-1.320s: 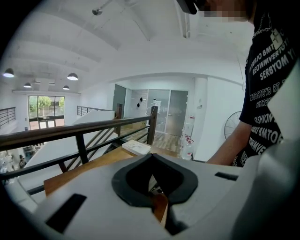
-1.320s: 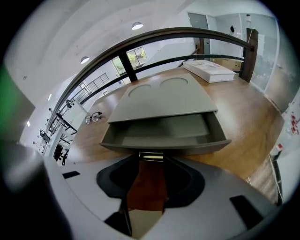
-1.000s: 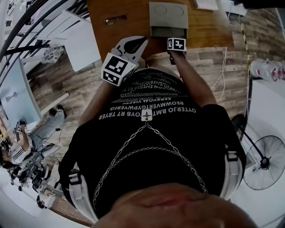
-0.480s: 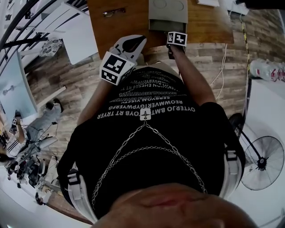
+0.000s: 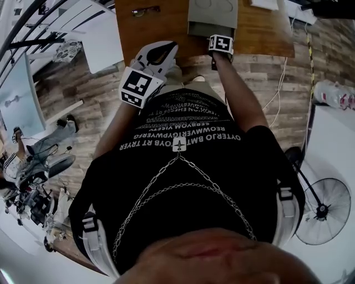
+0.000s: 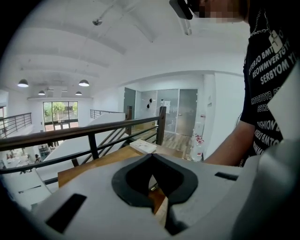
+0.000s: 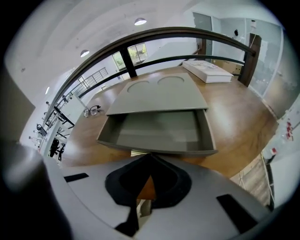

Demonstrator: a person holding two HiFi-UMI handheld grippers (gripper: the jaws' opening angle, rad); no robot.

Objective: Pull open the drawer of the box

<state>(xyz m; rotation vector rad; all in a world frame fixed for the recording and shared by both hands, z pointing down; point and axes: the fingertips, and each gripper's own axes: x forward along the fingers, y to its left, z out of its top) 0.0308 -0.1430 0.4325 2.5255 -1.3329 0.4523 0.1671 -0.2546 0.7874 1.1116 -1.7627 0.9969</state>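
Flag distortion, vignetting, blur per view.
Head view: heavy fisheye, floorboards bow, box crammed against the top edge. Left gripper view: dark round vignette, even indoor light. Right gripper view: black corners, railing bends into an arc, open drawer reasonably sharp.

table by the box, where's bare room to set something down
Bare table right of the open drawer, up to the white book; a smaller strip between glasses and box. Drawer is empty. Crowded at its front, by the shut right gripper.
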